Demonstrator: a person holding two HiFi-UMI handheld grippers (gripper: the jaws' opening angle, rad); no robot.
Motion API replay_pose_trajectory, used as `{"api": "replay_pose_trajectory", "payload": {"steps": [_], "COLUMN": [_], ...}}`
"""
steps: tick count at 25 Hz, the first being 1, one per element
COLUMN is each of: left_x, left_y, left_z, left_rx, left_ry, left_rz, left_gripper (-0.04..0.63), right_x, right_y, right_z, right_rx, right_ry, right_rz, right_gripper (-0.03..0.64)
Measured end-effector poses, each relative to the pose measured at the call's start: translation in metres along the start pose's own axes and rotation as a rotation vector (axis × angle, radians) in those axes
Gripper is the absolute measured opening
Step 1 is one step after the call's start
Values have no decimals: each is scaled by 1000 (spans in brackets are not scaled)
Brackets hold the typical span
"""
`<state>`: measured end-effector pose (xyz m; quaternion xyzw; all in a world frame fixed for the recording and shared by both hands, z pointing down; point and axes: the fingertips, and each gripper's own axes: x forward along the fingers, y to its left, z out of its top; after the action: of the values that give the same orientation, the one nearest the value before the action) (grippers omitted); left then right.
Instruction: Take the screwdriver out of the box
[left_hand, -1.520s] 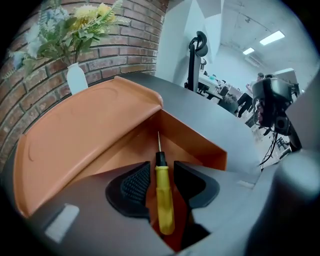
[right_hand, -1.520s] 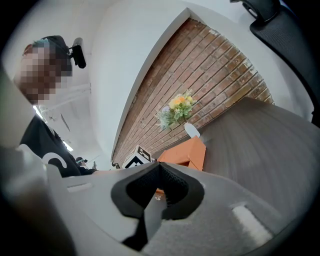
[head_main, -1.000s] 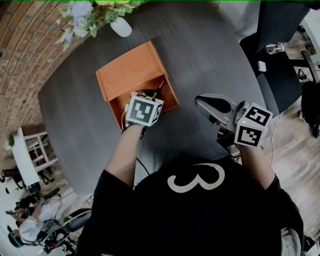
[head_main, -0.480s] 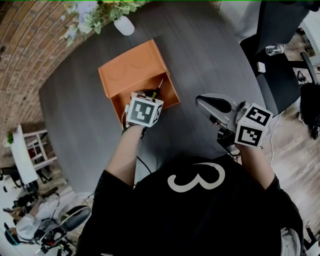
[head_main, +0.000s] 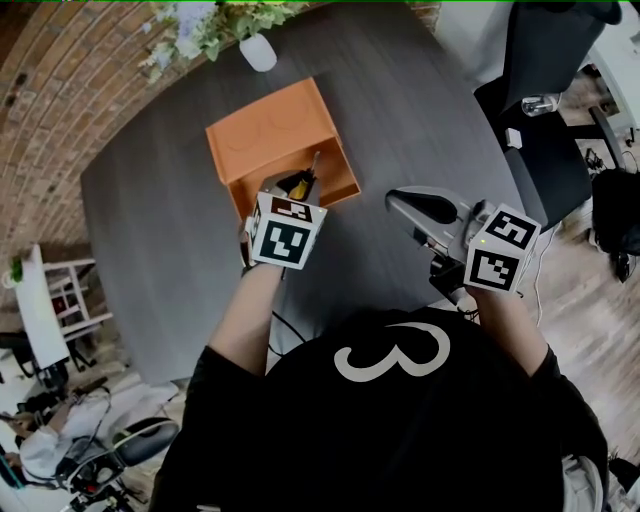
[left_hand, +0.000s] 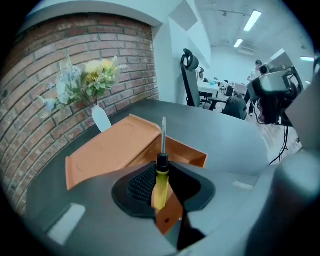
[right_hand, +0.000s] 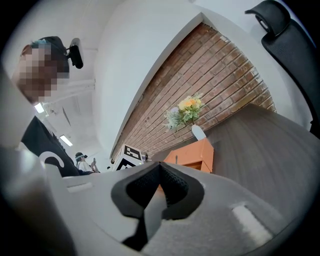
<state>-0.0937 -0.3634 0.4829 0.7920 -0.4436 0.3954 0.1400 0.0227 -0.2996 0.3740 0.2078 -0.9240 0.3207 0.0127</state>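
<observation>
Left gripper view: left gripper (left_hand: 163, 172) is clamped on the yellow handle of the screwdriver (left_hand: 160, 190), shaft pointing to 12 o'clock, with the orange box (left_hand: 110, 150) just behind at 11. It's probably hanging over the box's open half, hard to say. Right gripper (right_hand: 160, 172) sits off at 3 o'clock, jaws pinched together on nothing.

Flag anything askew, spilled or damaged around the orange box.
Nothing stands out. The orange box sits open and intact on the table, the vase stands upright, and the left gripper holds the screwdriver by its yellow handle.
</observation>
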Motion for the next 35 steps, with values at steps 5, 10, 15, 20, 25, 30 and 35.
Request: {"api": "replay_pose_trajectory", "payload": {"steps": [5,10,15,20,25,30,35], "left_x": [-47,-107,-157,-195,-221,-234,-239], "left_y": [0,-13,-39,-63,-84,-97,-101], "left_z": [23,36,35,25,13,7,6], "left_rx": [-18,-155,-244,-308,-382,-412,-412], "left_ry": [-153,-336,-439,-502,-549,-580,-589], "left_rz": [38,-28,-150,-252,-355,-396,-402], "left_gripper": [98,98,98,98,98,98,98], "right_x": [-6,-12,-18,-20,-24,-27,-29], "right_y": [25,55,86,112,128,137,138], "right_z": [2,8,9,1,-13,-22,-23], "right_rx": [-42,-88,-129,-150,-154,-161,-179], "right_ry": [-12,-48,-85,-101,-110,-108,-111], "right_rz": [-3,-8,-14,-20,-35,-48,-72], "right_gripper": [2,2,2,2,0,0,0]}}
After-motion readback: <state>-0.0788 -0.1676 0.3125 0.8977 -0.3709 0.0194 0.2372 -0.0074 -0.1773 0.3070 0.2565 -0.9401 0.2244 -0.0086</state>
